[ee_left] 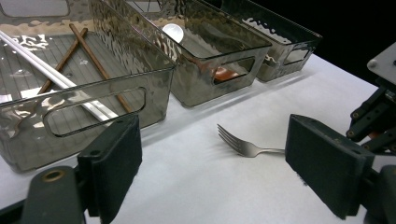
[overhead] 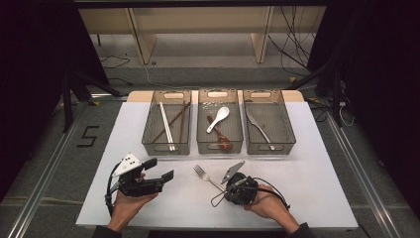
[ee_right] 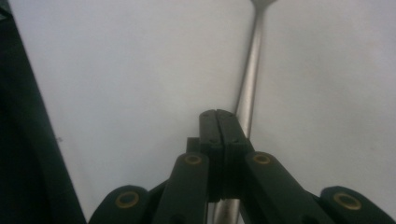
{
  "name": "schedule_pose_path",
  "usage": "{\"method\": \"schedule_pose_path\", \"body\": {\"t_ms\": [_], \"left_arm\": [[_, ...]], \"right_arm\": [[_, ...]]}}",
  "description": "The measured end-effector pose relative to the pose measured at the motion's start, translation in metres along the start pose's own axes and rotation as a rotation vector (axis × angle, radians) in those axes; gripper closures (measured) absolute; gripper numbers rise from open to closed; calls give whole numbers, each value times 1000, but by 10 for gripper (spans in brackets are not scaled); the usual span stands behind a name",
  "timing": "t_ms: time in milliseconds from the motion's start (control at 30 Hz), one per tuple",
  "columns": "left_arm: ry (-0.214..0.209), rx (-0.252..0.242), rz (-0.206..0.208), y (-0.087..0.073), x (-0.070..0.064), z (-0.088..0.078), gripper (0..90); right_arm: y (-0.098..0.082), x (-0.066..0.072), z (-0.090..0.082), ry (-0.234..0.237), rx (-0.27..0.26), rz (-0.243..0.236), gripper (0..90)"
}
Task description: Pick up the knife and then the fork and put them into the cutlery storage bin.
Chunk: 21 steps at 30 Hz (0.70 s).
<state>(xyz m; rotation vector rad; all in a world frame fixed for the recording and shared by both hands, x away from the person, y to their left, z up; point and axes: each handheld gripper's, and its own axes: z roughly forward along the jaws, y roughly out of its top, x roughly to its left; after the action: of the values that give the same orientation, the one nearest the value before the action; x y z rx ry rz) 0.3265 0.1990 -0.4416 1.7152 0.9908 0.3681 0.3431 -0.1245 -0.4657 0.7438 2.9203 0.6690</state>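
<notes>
- Fork (overhead: 206,177) lying flat on the white table (overhead: 307,173), near of the middle bin, tines toward far-left, handle running under the right gripper (overhead: 229,184).
- Right gripper's jaws pressed fully together – seen closed pad to pad in the right gripper view, with the fork's handle (ee_right: 250,79) passing just beside and beneath them; cannot tell whether gripped or merely touched.
- Left gripper (overhead: 159,169) held in the left hand (overhead: 130,203) at the near-left of the table, jaws spread wide, nothing between them; well apart from the fork.
- In the left gripper view, fork (ee_left: 243,145) resting on the bare table between the two open pads, farther off.
- Three clear smoky bins in a row at the far side: left bin (overhead: 148,130) with white and brown chopsticks (overhead: 168,126); middle bin (overhead: 202,144) with a white soup spoon (overhead: 219,118) and a reddish-brown spoon (overhead: 220,136); right bin (overhead: 289,130) with a metal utensil (overhead: 260,130) – exact kind too small to tell.
- Right hand (overhead: 270,204) wrapped around the right gripper's body, cable looping beside it.
</notes>
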Motion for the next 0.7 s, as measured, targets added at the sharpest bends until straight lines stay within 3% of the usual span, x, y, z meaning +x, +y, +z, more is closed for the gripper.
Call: {"method": "schedule_pose_path", "body": {"t_ms": [433, 633, 700], "left_arm": [[1, 1, 3, 0, 0, 0, 185], [1, 1, 0, 0, 0, 1, 185], [2, 1, 0, 0, 0, 1, 185]], "right_arm": [[0, -20, -3, -31, 20, 41, 900], [4, -21, -5, -28, 20, 45, 900], [8, -23, -10, -19, 1, 42, 821]]}}
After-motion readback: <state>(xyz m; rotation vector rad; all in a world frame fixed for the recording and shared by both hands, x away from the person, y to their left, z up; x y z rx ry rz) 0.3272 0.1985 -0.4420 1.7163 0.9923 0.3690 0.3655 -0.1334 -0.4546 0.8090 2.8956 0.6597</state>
